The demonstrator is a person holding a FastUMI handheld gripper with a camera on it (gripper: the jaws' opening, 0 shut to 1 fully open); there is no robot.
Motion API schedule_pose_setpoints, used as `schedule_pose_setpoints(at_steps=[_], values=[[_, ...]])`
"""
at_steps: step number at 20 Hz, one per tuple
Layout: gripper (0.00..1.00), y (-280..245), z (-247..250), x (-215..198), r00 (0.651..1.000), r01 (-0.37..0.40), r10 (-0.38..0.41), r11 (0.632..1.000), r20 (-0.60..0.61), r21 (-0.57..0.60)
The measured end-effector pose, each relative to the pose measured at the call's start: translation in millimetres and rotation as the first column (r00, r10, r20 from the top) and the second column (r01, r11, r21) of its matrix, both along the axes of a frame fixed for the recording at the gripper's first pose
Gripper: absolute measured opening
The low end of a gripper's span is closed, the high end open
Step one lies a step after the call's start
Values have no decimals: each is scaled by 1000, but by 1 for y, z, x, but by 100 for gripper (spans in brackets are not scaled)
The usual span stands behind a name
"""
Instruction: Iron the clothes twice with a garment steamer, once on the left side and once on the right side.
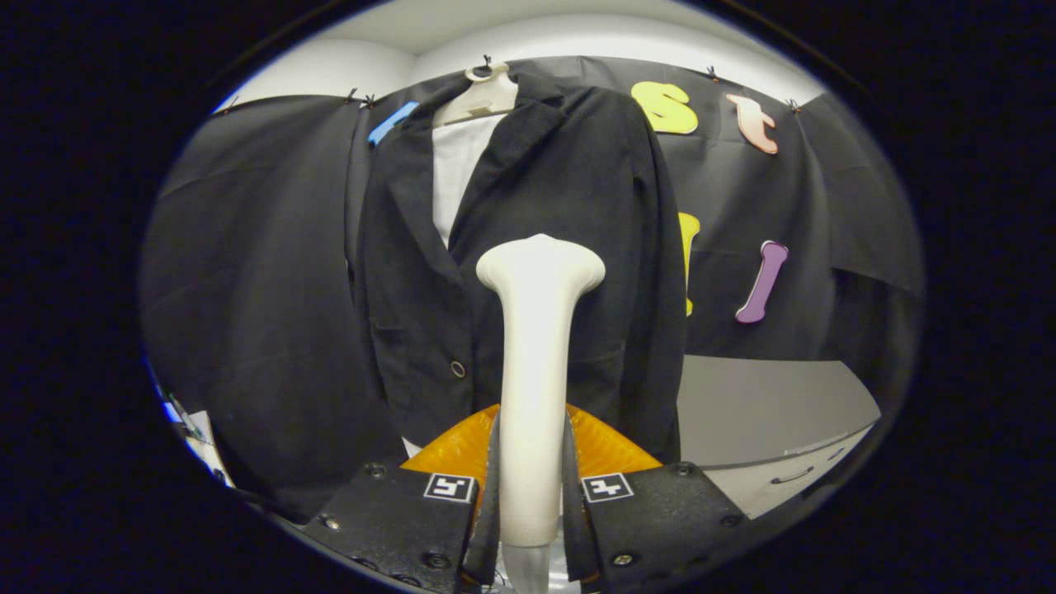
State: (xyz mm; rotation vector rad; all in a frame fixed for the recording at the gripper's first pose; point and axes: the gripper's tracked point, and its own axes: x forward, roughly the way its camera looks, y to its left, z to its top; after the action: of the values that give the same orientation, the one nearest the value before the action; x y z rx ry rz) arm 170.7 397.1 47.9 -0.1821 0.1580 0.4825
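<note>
Nearest us, the gripper (532, 495) has both fingers (487, 503) pressed against the handle of the steamer (536, 346), one on each side, so we read it as clamped on the steamer. The handle runs up from between the fingers, narrow at the bottom and widening to a broad, flat-topped head. Each finger block carries a small square marker (450, 487) on its upper face.

Just behind the fingers, on both sides of the handle, we see an orange ribbed piece (602, 445); what it belongs to we cannot tell.

Beyond the steamer hangs the jacket (577, 214), dark, on a pale hanger (483, 95) fixed at the top of the booth's black cloth wall (247, 272). The jacket hangs open at the neck, with a strip of white lining or shirt (454, 173) showing between the lapels. A single button (458, 369) sits low on its front, just beside the handle.

The steamer's head stands in front of the jacket's middle, over the panel beside the lapel opening. Whether it touches the cloth we cannot tell.

Beside the jacket, below the wall cloth, lies a grey surface (767, 404) with a drawer front and its handle (792, 476) under it.
</note>
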Motion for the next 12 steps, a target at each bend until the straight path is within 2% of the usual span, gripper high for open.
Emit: schedule_pose_setpoints(at_steps=[12], values=[[34, -20, -82, 1, 991, 22, -30, 998, -131, -64]])
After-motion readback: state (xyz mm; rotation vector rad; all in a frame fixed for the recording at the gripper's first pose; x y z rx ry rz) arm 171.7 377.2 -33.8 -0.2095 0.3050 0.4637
